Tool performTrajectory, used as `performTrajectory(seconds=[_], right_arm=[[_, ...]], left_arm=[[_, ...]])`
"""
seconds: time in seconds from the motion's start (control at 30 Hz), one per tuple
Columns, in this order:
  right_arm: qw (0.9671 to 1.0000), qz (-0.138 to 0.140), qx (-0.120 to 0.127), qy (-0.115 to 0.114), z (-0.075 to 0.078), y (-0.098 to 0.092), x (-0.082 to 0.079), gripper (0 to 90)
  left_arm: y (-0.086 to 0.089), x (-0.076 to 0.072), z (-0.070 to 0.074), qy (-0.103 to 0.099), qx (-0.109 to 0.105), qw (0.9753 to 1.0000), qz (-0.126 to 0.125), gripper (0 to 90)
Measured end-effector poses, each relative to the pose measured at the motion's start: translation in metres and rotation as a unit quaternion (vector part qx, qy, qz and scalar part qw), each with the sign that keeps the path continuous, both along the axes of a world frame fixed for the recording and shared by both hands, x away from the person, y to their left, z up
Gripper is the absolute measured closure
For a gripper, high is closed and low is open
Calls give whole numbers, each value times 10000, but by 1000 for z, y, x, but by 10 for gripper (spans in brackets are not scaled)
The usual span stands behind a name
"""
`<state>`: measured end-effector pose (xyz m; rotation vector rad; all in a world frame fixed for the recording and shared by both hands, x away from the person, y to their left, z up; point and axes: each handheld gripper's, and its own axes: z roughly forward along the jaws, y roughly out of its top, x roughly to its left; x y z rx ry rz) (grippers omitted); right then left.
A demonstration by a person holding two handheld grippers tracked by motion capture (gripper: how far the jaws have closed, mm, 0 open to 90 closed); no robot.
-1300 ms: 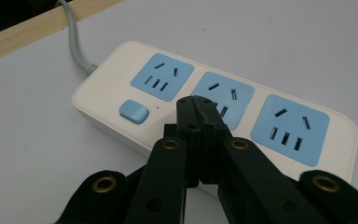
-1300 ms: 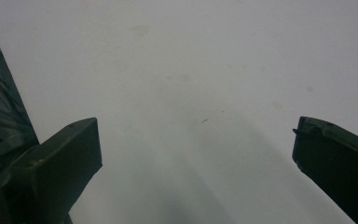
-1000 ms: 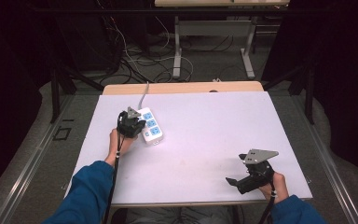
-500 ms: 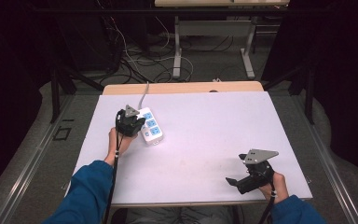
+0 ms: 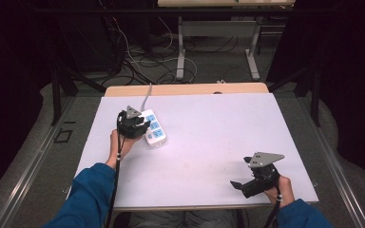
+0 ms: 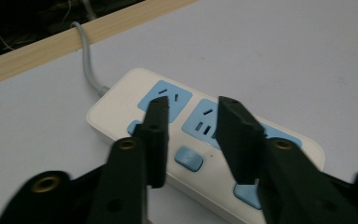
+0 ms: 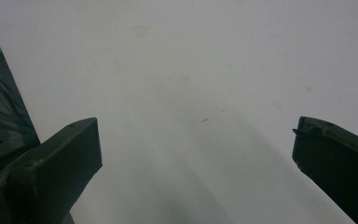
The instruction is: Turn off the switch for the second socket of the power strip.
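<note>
A white power strip (image 5: 154,129) with blue sockets lies at the left of the white table top (image 5: 218,128). Its grey cable (image 5: 147,93) runs off over the far edge. My left gripper (image 5: 141,126) hovers over the strip's left side. In the left gripper view the strip (image 6: 116,109) lies under my left gripper (image 6: 193,107), whose jaws stand a little apart with nothing between them, above a blue socket (image 6: 205,123) and a blue button (image 6: 189,158). My right gripper (image 5: 241,183) rests near the front right edge. In its own view my right gripper (image 7: 196,135) is wide open over bare table.
A wooden strip (image 5: 190,89) borders the table's far edge. Behind it are metal desk legs (image 5: 181,52) and loose cables (image 5: 138,61) on the floor. The table's front edge runs just below my right hand (image 5: 278,187).
</note>
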<state>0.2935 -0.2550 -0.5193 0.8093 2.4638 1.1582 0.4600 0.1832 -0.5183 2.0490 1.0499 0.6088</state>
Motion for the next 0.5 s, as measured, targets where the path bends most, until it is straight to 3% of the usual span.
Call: performTrajectory(seconds=[0.07,0.2,0.27,0.4,0.5], right_arm=[[10000,17,-6,24,0,0,0,6],[10000,-18,25,-12,0,0,0,6],[10000,-2,5,8,0,0,0,6],[10000,-17,42,16,0,1,0,6],[10000,-11,25,27,0,1,-1,6]], left_arm=[[-1,0,1,72,32,10000,12,423],[-1,-1,2,97,99,9999,37,200],[-2,-2,3,84,54,9999,13,148],[-2,-4,5,129,157,9998,-1,21],[-1,-7,7,147,167,9997,-37,2]])
